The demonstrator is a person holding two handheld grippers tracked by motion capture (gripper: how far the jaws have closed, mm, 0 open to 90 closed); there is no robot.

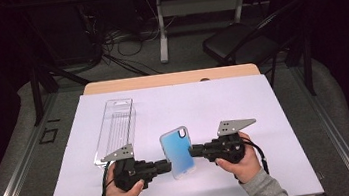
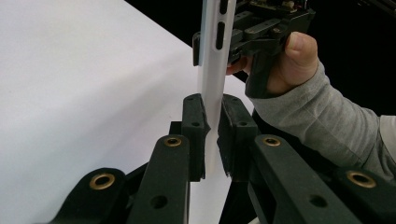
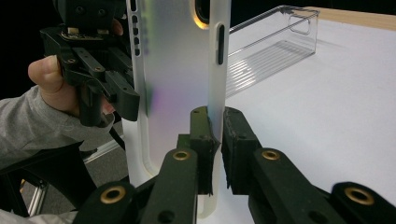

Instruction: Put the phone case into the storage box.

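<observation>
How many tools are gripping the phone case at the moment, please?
2: the left tool is shut on the phone case's left edge, the right tool on its right edge, above the white sheet.

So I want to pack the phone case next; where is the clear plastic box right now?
In the high view, the clear plastic box lies on the white sheet, left of the blue phone case.

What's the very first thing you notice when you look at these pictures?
A blue phone case held up in the middle of the white sheet, pinched on one edge by the left gripper and on the other by the right gripper. Behind it on the left, a clear plastic box lies flat on the sheet.
</observation>
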